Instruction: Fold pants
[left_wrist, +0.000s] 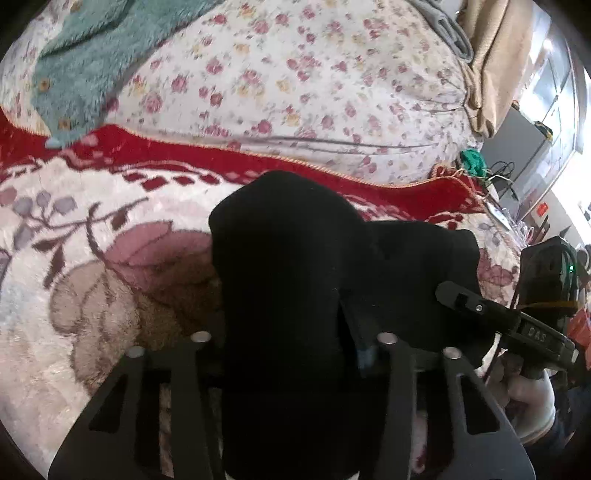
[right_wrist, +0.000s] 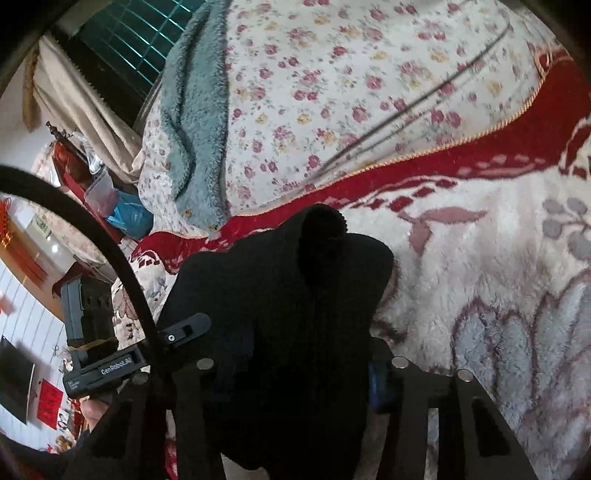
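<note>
"genrobot.ai" on the left gripper (right_wrist: 184, 328); "das" on the right gripper (left_wrist: 458, 299)

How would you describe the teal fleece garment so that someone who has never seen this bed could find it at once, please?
Start from the big plush blanket with the red border; beyond it lies the white quilt printed with small pink roses. The teal fleece garment lies on that quilt. It is the only plain, fluffy blue-green thing there, unlike the black pants held nearer the cameras.

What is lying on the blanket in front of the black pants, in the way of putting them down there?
Nothing visible. Both grippers, left and right, hold the black pants over the plush blanket. The teal fleece lies farther back on the floral quilt.
</note>
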